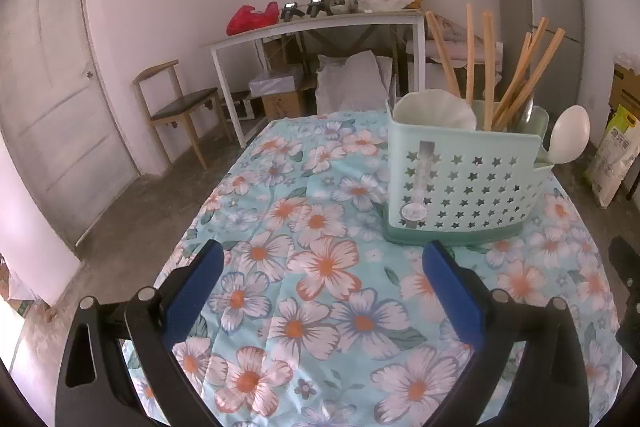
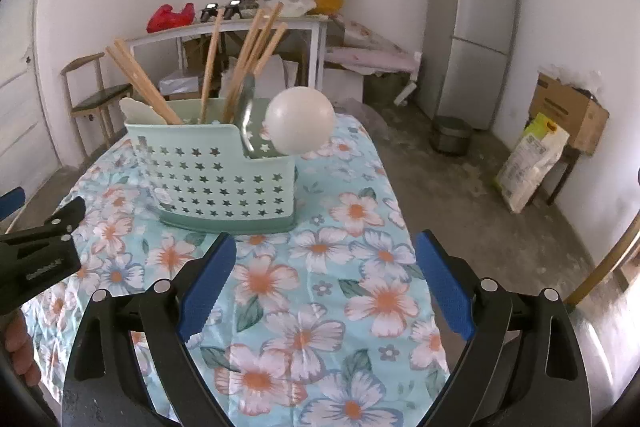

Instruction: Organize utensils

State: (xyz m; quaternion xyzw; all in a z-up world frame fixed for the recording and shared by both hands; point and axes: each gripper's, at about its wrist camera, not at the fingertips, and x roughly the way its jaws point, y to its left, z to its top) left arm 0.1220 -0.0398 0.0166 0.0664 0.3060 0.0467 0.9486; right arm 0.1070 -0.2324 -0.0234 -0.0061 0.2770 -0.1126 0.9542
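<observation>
While both blue-padded black grippers, left (image 1: 323,269) and right (image 2: 326,259), hang with jaws wide apart and empty, the mint-green star-punched plastic utensil caddy (image 2: 224,183) stands beyond on the floral tablecloth (image 2: 320,307), holding wooden chopsticks (image 2: 248,59) and 1 white ladle (image 2: 300,125).

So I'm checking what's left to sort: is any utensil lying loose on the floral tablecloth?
No, the tablecloth is bare around the green caddy, and the chopsticks and white spoon stand inside it.
</observation>
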